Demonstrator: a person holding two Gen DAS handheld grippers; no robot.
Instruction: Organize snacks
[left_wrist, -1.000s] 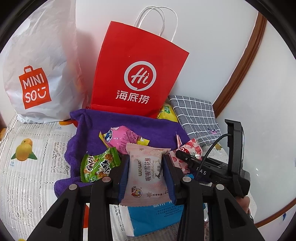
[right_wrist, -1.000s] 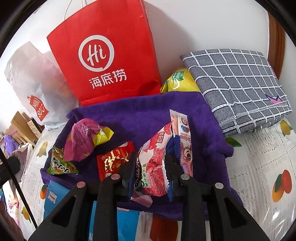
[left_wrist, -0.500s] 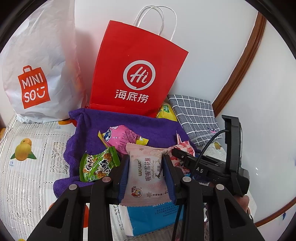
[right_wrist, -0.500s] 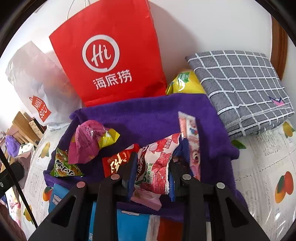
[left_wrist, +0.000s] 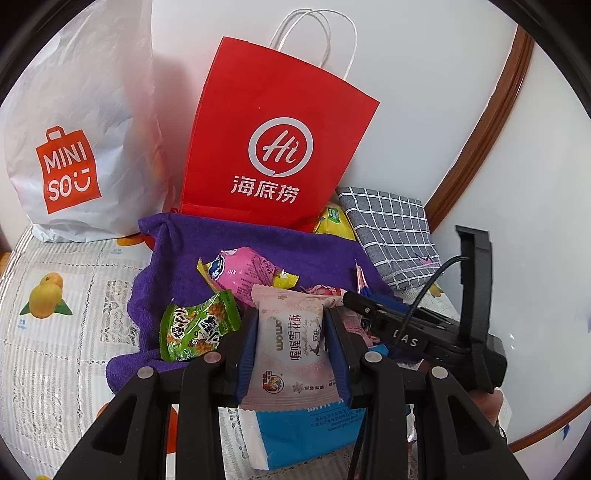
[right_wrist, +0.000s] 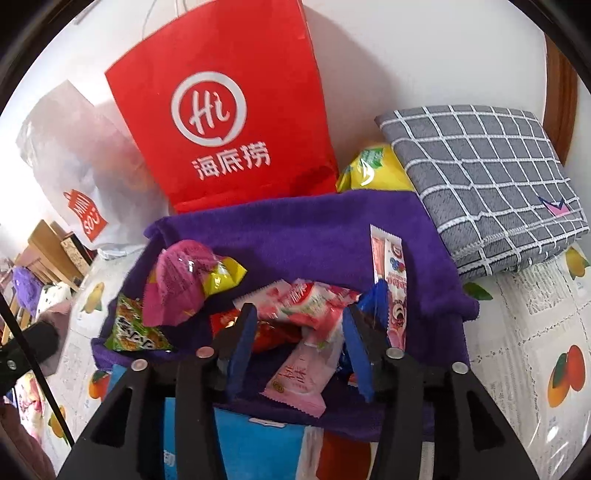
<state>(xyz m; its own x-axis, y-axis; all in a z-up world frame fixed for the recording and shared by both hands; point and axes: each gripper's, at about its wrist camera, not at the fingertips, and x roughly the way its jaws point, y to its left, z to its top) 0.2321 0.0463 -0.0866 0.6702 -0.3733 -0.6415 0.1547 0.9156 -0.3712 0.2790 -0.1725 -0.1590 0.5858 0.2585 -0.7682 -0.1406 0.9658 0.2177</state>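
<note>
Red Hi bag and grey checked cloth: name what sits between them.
A yellow snack packet is wedged between the red Hi bag and the grey checked cloth, behind the purple towel. The right wrist view shows it best.

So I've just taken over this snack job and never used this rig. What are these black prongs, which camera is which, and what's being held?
There is no robot arm: a person holds a two-finger gripper in each hand, and a fisheye camera on each looks forward along its black fingers.

In the left wrist view, the left gripper is shut on a pale pink snack packet. The black device at the right of that view is the right gripper seen from the side.

In the right wrist view, the right gripper has just been opening; the red-and-pink strawberry packet lies between its jaws, unpinched.

On the purple towel lie the other snacks, including a green packet and a pink one. Behind stand a red paper bag and a white Miniso bag.
</note>
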